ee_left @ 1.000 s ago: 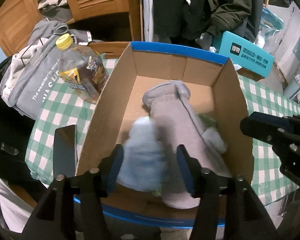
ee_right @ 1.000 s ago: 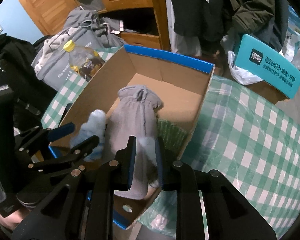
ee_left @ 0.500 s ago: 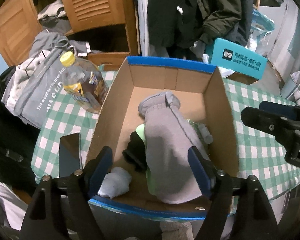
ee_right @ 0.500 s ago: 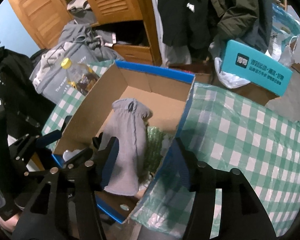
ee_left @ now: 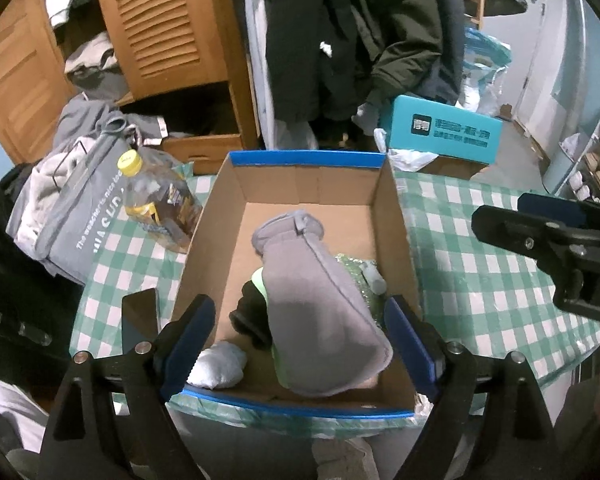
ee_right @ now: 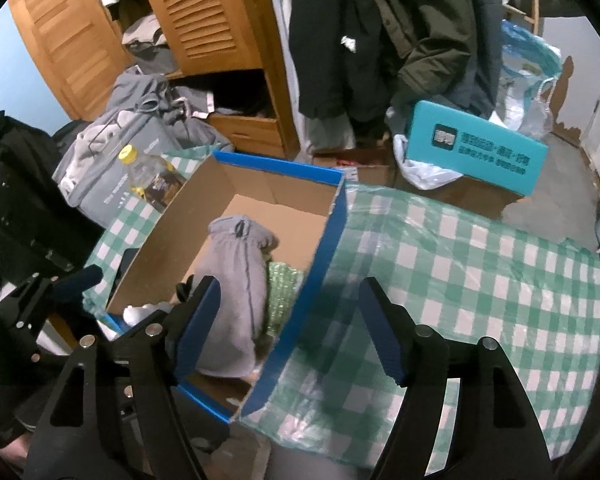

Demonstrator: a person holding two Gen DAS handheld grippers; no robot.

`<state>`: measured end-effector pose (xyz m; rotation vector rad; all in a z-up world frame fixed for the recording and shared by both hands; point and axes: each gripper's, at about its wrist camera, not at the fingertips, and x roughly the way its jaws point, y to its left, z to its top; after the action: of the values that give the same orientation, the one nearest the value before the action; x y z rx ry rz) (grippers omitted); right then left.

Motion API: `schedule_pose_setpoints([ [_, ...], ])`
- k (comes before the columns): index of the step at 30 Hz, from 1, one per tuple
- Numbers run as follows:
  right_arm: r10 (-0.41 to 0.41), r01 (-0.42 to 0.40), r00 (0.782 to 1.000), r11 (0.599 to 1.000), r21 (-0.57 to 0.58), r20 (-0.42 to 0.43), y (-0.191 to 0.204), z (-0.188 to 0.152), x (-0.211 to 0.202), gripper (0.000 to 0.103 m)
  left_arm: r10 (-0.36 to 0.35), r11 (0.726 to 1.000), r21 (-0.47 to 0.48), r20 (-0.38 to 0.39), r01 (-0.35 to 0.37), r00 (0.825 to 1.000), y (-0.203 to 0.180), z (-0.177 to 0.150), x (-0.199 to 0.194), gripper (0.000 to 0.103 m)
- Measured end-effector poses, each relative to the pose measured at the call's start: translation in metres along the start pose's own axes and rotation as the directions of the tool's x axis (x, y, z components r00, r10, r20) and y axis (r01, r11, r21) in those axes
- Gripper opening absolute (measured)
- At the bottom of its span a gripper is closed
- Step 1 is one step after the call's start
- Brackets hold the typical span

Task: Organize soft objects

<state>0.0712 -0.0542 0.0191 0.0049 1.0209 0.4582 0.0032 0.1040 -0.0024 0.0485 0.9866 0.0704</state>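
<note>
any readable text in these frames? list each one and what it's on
"The weather's nice too…" (cut off): gray tote bag; larger letters below too distorted.
"D": right hand-held gripper body, rest cut off.
Teal box: logo square and line of characters, too blurred.
Bottle label: unreadable.

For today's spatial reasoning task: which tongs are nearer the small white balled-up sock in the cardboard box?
Left. The left tongs hang open over the box's near end, one finger beside the small white balled-up sock. The right tongs straddle the box's right wall, farther away.
</note>
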Motion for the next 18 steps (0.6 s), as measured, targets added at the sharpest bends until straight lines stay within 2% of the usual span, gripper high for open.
schedule_pose_setpoints([
  [3, -0.02, 0.02, 1.0, 1.0, 0.001, 0.013, -0.005, -0.003, -0.01, 0.072, 0.003, 1.0, 0.004, 0.008, -0.003, 1.0, -0.004, -0.001, -0.004, 0.094],
  [7, -0.031, 0.031, 0.999, 0.999, 0.008, 0.029, -0.011, -0.007, -0.023, 0.072, 0.0, 1.0, 0.017, 0.011, 0.0, 1.0, -0.012, -0.002, -0.007, 0.095],
  [10, -0.037, 0.037, 0.999, 0.999, 0.003, 0.04, -0.013, -0.01, -0.031, 0.072, 0.008, 1.0, 0.03, 0.016, -0.008, 1.0, -0.018, -0.002, -0.006, 0.101],
  [18, -0.046, 0.046, 0.998, 0.999, 0.009, 0.053, -0.022, -0.018, -0.041, 0.072, 0.016, 0.999, 0.034, 0.023, -0.017, 1.0, -0.024, -0.001, -0.014, 0.101],
])
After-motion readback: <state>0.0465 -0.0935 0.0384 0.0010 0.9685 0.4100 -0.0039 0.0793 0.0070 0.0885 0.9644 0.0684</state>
